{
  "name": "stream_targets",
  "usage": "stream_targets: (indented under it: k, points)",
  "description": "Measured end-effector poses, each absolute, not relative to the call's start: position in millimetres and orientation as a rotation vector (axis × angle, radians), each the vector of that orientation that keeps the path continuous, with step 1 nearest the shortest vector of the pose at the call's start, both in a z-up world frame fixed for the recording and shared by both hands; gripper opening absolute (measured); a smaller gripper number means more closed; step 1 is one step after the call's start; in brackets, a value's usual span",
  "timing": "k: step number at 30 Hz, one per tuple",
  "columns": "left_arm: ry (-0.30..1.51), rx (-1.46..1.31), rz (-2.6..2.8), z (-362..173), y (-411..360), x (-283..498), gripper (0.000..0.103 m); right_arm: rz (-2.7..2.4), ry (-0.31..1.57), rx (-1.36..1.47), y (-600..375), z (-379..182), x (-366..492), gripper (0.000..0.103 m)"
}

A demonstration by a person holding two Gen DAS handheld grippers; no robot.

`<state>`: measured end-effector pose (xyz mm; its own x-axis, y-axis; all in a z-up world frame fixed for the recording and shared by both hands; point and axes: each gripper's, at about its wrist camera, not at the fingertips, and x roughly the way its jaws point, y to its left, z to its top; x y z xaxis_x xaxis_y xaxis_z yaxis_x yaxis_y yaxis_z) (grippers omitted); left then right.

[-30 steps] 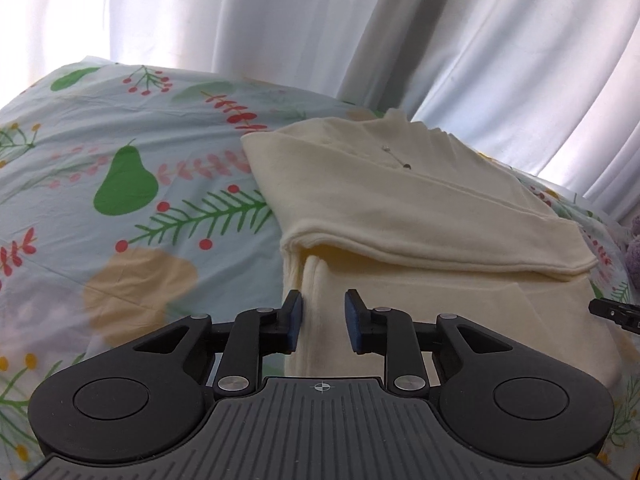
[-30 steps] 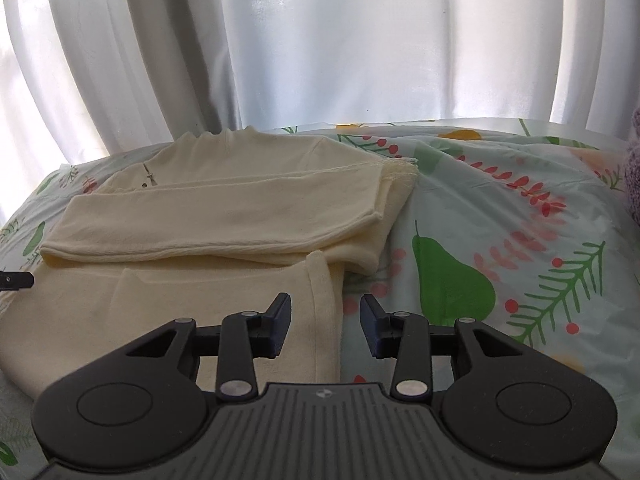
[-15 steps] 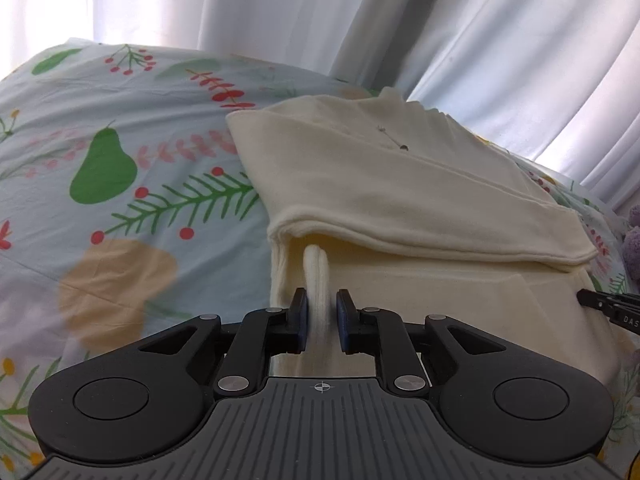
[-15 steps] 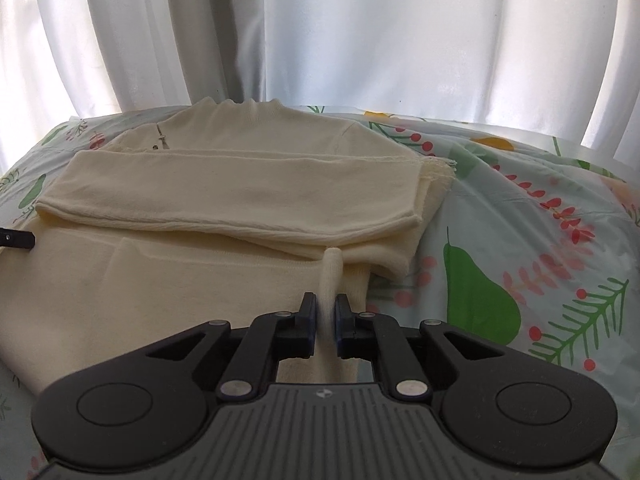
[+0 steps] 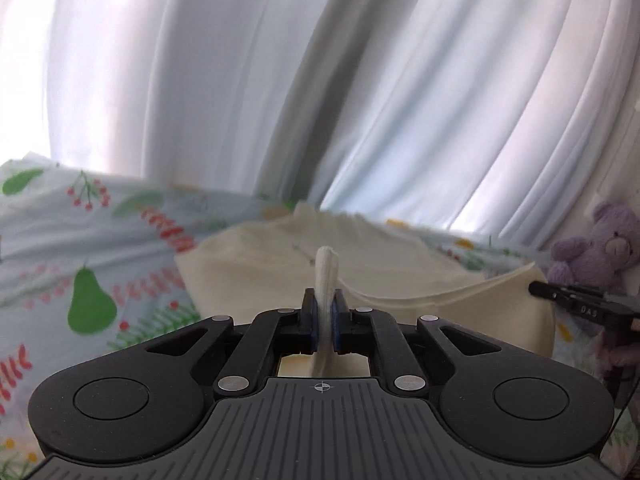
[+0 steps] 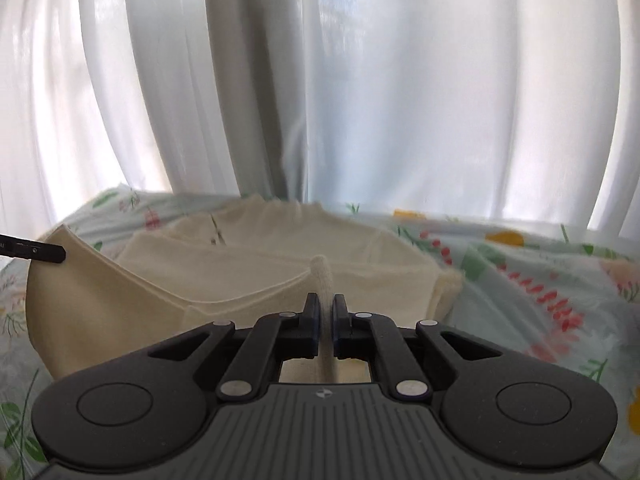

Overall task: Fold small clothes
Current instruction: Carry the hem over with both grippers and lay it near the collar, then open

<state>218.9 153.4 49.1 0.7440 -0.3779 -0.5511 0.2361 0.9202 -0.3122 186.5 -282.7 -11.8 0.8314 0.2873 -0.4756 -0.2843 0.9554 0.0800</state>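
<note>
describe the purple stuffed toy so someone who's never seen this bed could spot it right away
Start from the bed with the pear-and-berry print sheet in front of the white curtains. In the left wrist view, follow the cream garment to its far right side, past the tip of the right gripper. There sits a teddy bear, the only fuzzy lilac thing in sight.
</note>
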Motion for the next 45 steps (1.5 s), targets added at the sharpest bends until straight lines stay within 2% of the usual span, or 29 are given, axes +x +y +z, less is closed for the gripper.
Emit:
stream_targets:
  k: [3,8,12,15,17,18,21,25,28,31,36,38,39,40,42,45]
  points:
    - [0.619,-0.221,-0.265,52,149,251,0.009,0.242,0.481,-0.004,-282,-9,217,0.005]
    - [0.787,-0.233,-0.187,-15,144,317,0.009,0.186,0.635,0.034,-281,-51,282,0.005]
    - [0.865,-0.197,-0.160,-55,142,324,0.010,0.178,0.712,-0.007,-277,-75,295,0.006]
    - [0.847,-0.201,-0.187,-57,144,319,0.017,0.212,0.736,-0.008,-278,-78,293,0.007]
    - [0.850,-0.184,-0.201,-58,143,319,0.016,0.213,0.734,-0.037,-275,-82,292,0.007]
    - [0.854,-0.175,-0.208,-58,141,319,0.009,0.214,0.737,-0.044,-273,-83,293,0.007]
    - [0.837,-0.151,-0.218,-41,133,315,0.009,0.232,0.721,-0.050,-269,-77,290,0.005]
    - [0.677,-0.156,-0.285,22,130,315,0.009,0.205,0.576,-0.130,-259,-41,290,0.005]
    - [0.529,0.010,-0.161,45,112,347,0.009,0.101,0.485,-0.174,-251,-19,320,0.005]
    - [0.519,0.040,-0.069,31,100,390,0.010,0.007,0.439,-0.209,-244,-24,357,0.005]
    - [0.637,0.066,0.022,-21,87,429,0.011,-0.036,0.507,-0.179,-236,-59,401,0.005]
    - [0.666,0.112,0.060,-34,87,427,0.017,-0.055,0.509,-0.203,-234,-66,401,0.007]
    - [0.677,0.092,0.055,-35,92,421,0.027,-0.056,0.511,-0.199,-235,-65,398,0.012]
    - [0.684,0.049,0.032,-35,100,410,0.041,-0.031,0.514,-0.166,-240,-61,390,0.018]
    - [0.699,-0.054,-0.036,-33,116,386,0.054,0.034,0.525,-0.086,-252,-53,369,0.025]
    - [0.753,-0.207,-0.136,-38,136,343,0.054,0.123,0.597,0.012,-269,-50,323,0.037]
